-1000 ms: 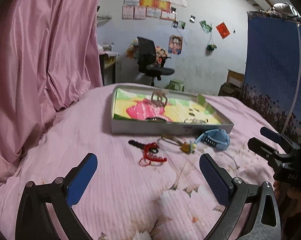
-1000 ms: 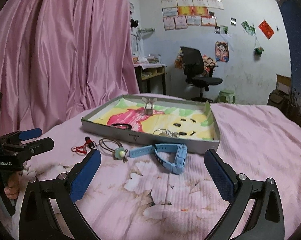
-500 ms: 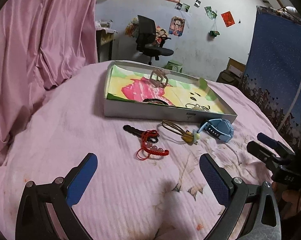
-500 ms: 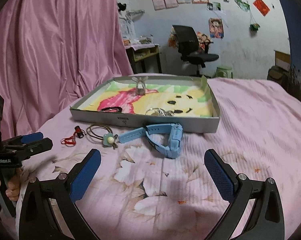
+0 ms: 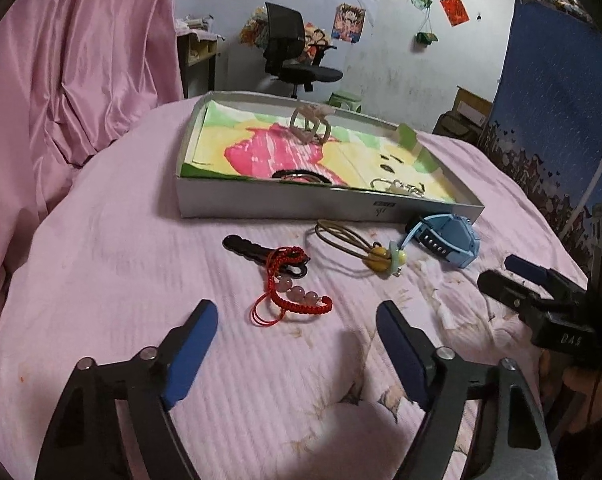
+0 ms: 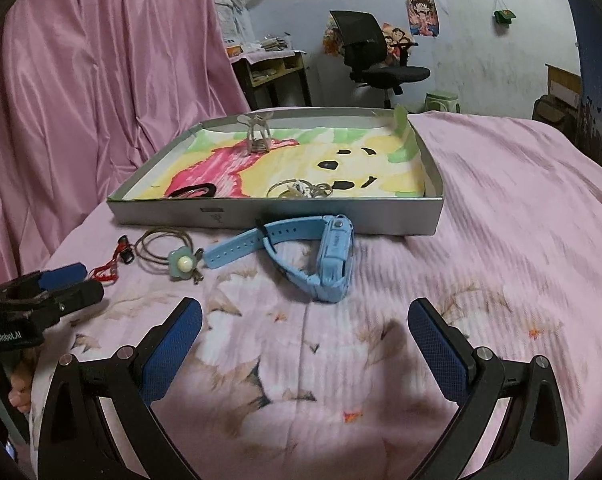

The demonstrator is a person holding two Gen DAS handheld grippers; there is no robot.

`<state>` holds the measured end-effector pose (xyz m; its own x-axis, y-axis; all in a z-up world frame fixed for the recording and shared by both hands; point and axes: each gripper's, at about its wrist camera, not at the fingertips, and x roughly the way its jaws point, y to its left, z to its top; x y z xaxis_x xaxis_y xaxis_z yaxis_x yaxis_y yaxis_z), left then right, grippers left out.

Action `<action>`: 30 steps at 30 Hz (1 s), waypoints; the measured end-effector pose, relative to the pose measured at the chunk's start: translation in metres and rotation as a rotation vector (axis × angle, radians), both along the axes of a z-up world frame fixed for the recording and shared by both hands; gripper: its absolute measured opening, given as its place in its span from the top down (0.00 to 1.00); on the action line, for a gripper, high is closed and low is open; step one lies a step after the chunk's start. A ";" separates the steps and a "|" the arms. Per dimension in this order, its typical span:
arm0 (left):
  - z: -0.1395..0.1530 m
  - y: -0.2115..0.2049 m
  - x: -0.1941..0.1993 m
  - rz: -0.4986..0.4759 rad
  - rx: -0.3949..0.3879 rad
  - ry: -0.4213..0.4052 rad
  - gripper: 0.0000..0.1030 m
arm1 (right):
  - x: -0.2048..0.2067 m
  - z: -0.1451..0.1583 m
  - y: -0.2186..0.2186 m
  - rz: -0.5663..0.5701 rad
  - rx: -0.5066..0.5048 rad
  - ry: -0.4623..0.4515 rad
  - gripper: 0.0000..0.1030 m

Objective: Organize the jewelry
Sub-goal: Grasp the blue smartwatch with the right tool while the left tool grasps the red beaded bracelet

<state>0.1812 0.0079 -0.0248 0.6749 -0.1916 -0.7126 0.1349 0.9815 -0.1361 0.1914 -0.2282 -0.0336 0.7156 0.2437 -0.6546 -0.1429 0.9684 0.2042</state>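
A shallow grey box (image 5: 285, 208) (image 6: 341, 222) lined with a bright drawing sits on the pink bed; a clear hair claw (image 5: 310, 125) (image 6: 257, 133), a dark band (image 5: 301, 176) and a silvery piece (image 6: 301, 190) lie in it. In front of it lie a black hair clip (image 5: 245, 249), a red cord bracelet with pink beads (image 5: 297, 296) (image 6: 105, 272), a brown hair tie with a flower charm (image 5: 381, 258) (image 6: 183, 266) and a blue watch (image 5: 445, 240) (image 6: 321, 256). My left gripper (image 5: 297, 316) hangs open just short of the red bracelet. My right gripper (image 6: 305, 312) stands open just short of the watch.
A pink satin curtain (image 5: 61, 80) (image 6: 81, 80) hangs on the left. A blue starry cloth (image 5: 553, 92) hangs at the right. Beyond the bed are a black office chair (image 5: 293, 56) (image 6: 373, 56) and a desk (image 6: 269, 68). A hand (image 6: 5, 380) holds the other gripper's handle.
Both grippers have tilted down and moved forward toward the items on the bed; the bracelet and the watch now lie closer to the fingertips. Nothing on the bed has moved.
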 end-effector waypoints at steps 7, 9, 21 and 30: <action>-0.005 -0.001 0.007 -0.007 -0.006 0.022 0.39 | 0.026 -0.006 0.004 -0.003 0.000 0.031 0.23; -0.008 0.000 0.008 -0.004 -0.009 0.028 0.41 | 0.033 -0.010 0.004 -0.005 0.004 0.042 0.27; -0.013 -0.001 0.010 0.017 0.014 0.027 0.48 | 0.042 -0.022 0.006 -0.013 0.022 0.075 0.45; -0.013 0.003 0.007 0.036 0.009 0.013 0.58 | 0.042 -0.023 0.005 -0.012 0.034 0.077 0.57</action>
<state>0.1877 0.0109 -0.0380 0.6718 -0.1614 -0.7230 0.0980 0.9868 -0.1292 0.2339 -0.2229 -0.0571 0.6663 0.2586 -0.6994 -0.1141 0.9623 0.2470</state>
